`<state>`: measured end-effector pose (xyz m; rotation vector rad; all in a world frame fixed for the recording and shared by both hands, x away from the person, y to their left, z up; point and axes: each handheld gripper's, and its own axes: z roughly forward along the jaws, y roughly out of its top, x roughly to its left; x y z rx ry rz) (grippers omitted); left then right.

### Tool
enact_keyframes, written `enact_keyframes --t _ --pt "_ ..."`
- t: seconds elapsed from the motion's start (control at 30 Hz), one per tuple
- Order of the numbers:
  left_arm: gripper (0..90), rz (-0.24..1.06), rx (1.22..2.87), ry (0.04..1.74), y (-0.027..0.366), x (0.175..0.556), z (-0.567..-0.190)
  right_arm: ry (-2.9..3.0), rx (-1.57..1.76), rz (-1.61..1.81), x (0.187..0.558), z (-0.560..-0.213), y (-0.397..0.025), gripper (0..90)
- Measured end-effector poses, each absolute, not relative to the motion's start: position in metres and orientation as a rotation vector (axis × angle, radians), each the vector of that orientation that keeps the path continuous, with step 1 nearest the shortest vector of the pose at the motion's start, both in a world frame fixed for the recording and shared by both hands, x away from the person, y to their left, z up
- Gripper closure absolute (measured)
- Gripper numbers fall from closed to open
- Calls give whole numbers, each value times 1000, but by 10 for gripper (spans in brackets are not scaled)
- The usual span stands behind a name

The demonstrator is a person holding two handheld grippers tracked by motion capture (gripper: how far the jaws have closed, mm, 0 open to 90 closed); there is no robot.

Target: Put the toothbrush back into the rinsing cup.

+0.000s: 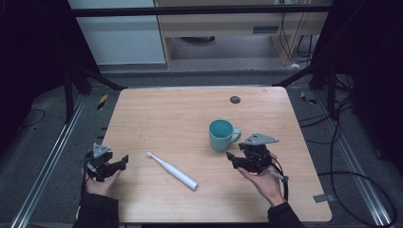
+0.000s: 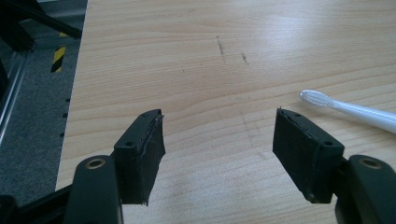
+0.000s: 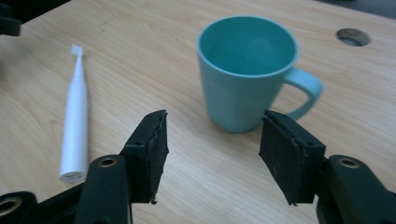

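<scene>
Both grippers sat low over the table (image 1: 157,114), fingers spread and empty. Right gripper (image 3: 212,140) faced the mug (image 3: 245,70) just beyond its fingers, likely lining up a grasp. Toothbrush (image 2: 355,112) lay right of the left gripper (image 2: 219,140), head nearest its fingertips.

A pale wooden table (image 1: 157,114) stands on grey carpet (image 1: 43,142); a round dark grommet (image 1: 235,99) sits near the table's far edge.
</scene>
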<state>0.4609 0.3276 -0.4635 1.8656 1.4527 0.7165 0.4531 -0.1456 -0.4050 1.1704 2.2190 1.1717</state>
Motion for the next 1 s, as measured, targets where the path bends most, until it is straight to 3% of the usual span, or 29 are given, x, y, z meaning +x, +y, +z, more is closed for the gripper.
enact_keyframes --t 1.0 --pt "335 721 1890 1457 328 461 -464 2542 1029 1076 473 -401 -50 525"
